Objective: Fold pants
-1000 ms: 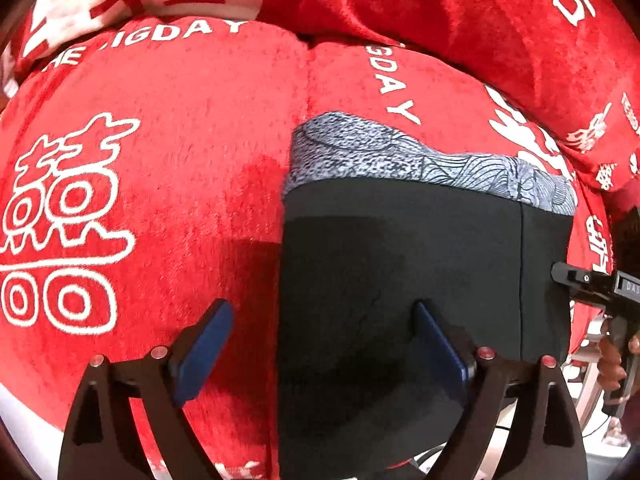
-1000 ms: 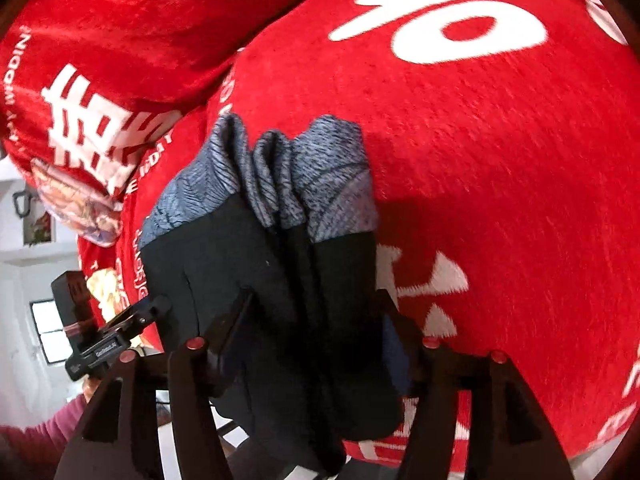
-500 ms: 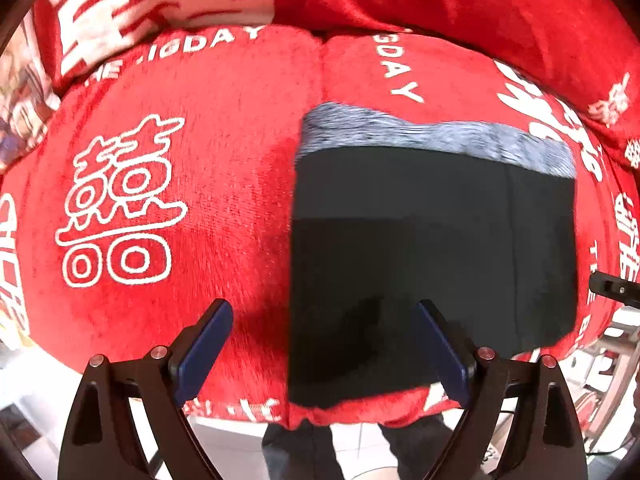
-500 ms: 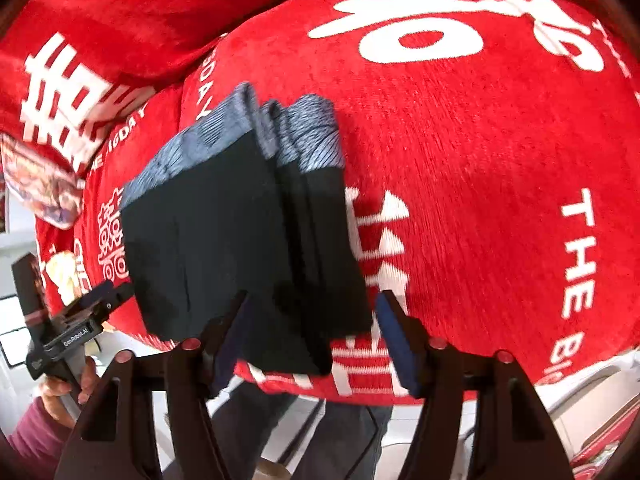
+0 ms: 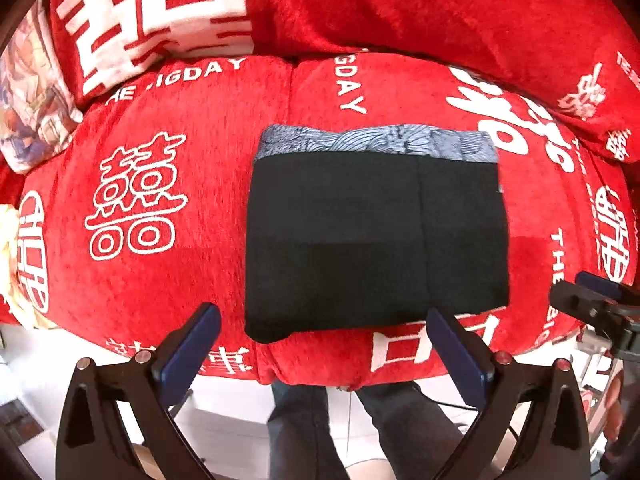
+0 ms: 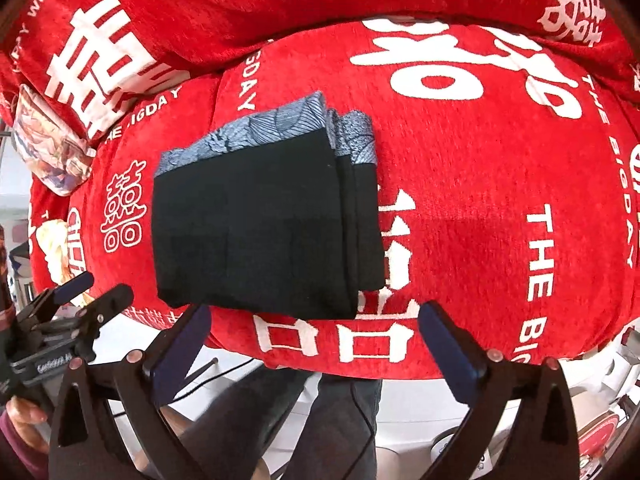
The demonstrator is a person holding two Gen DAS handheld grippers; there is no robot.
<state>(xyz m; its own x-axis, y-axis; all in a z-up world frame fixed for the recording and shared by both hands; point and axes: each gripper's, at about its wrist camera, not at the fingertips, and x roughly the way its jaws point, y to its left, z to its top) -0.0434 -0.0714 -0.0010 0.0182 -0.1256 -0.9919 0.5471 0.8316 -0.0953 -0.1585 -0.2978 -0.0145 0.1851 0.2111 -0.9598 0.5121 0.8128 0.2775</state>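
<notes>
We've got both grippers up off the fabric here. The left gripper (image 5: 322, 344) has its fingers (image 5: 188, 350) spread as wide as they go, having just been opening, and there's nothing between them; they touch nothing. Same with the right gripper (image 6: 314, 344): jaws just swung wide apart, empty, hanging over the near edge of the cushion.

The folded black pants (image 5: 372, 240) lie flat on the red sofa cushion (image 5: 160, 280) in a neat rectangle, with the grey patterned waistband (image 5: 376, 142) along the far edge. From the right wrist view we see the stacked layers at the bundle's right side (image 6: 360, 208).

Hard-to-see stuff: the black cloth is so dark that the fold lines barely show. Each view catches only a bit of the other gripper at the frame edge. The person's legs (image 5: 340, 432) in dark trousers are cut off at the bottom, and the patterned pillow (image 5: 28, 108) at far left is half out of frame.
</notes>
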